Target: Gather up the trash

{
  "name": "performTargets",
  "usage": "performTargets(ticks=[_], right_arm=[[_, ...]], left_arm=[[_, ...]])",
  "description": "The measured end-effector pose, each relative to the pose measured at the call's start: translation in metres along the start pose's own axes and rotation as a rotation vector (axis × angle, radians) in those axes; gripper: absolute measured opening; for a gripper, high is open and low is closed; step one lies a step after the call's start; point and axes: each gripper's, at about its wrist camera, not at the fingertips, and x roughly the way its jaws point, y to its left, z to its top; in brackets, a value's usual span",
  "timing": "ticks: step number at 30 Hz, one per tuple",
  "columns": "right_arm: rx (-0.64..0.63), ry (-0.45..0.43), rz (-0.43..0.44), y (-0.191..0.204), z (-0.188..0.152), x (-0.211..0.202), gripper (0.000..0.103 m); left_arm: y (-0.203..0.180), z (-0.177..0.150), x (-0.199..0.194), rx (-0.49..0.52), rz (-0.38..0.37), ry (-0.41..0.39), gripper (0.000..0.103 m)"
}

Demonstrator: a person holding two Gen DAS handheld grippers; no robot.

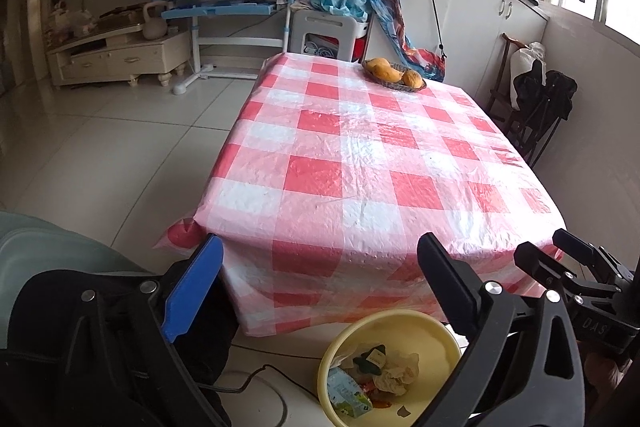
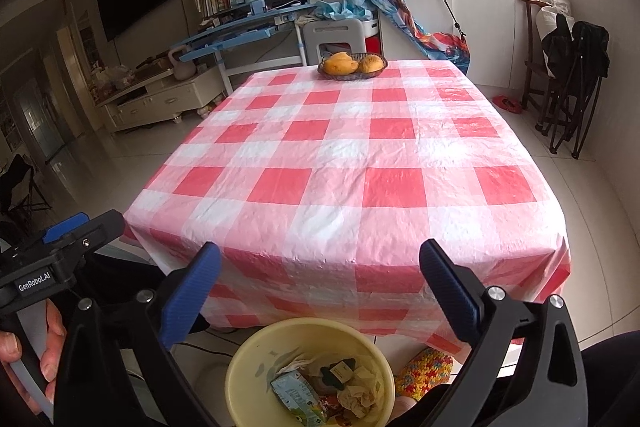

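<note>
Right wrist: fruit basket (image 2: 353,66) on table (image 2: 340,167).

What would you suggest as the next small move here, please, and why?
Probably just draw both hands back and stop. The left gripper and right gripper stand open with nothing between the fingers, the trash already lies in the yellow bin, and the checked tablecloth carries only the fruit basket, so no litter seems left to collect.
</note>
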Motion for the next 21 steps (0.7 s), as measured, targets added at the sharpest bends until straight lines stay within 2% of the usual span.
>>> performTargets(ticks=[21], right_arm=[[0.001, -0.042, -0.024, -0.0012, 0.0021, -0.0050, 0.095]], left_arm=[[0.0011, 0.0038, -0.0061, 0.004, 0.029, -0.033, 0.095]])
